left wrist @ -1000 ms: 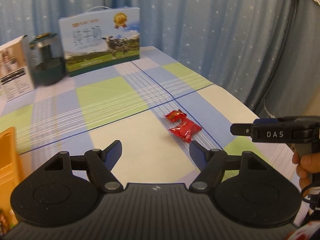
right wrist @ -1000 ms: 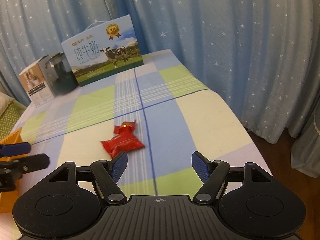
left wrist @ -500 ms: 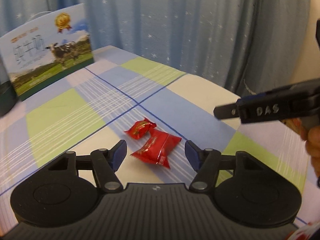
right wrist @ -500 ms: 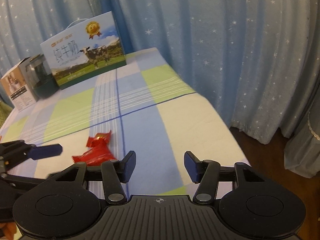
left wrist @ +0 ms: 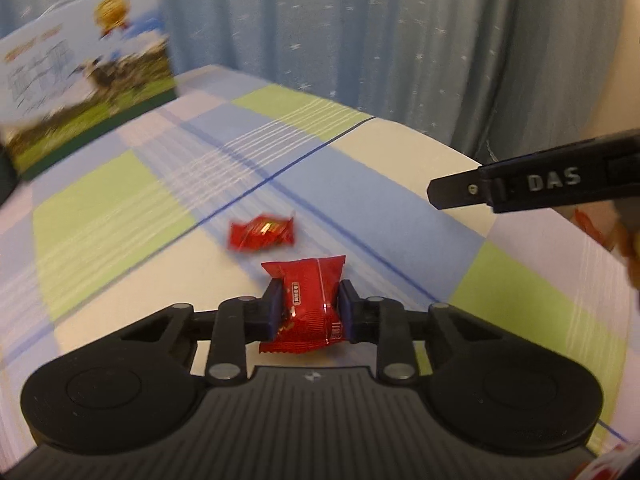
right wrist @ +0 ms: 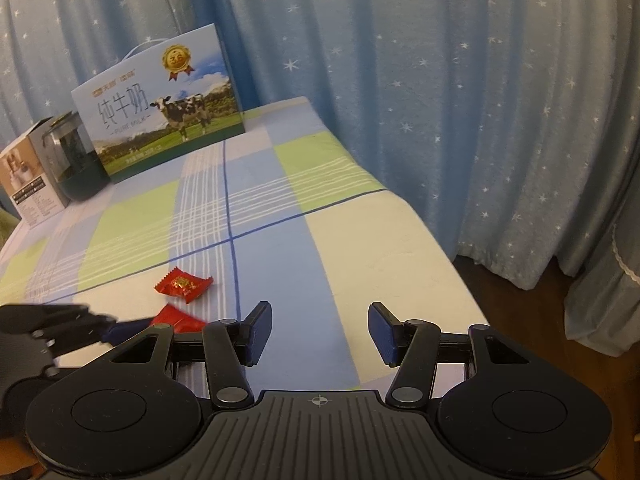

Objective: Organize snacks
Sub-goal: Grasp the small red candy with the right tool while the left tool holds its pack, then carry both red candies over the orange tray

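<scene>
Two red snacks lie on the checked tablecloth [left wrist: 120, 208]. My left gripper [left wrist: 310, 302] is low over the cloth, its jaws closing, and both blue pads press the sides of the red snack packet [left wrist: 306, 280]. A smaller red wrapped candy [left wrist: 262, 234] lies loose just beyond it. In the right wrist view the same candy [right wrist: 183, 285] lies ahead on the left, with the held packet [right wrist: 178, 320] partly hidden below it. My right gripper [right wrist: 320, 332] stands open over bare cloth with nothing between its fingers. One of its fingers [left wrist: 520, 188] reaches in from the right.
A milk gift box [right wrist: 160, 108] stands at the table's far end, with a dark jar [right wrist: 76, 160] and a small carton [right wrist: 32, 184] to its left. The table's right edge [right wrist: 440, 248] drops to a wooden floor. Starred blue curtains [right wrist: 440, 80] hang behind.
My left gripper came down and forward over the red packet and closed on it. My right gripper's jaws narrowed and it shifted to the right of the snacks.
</scene>
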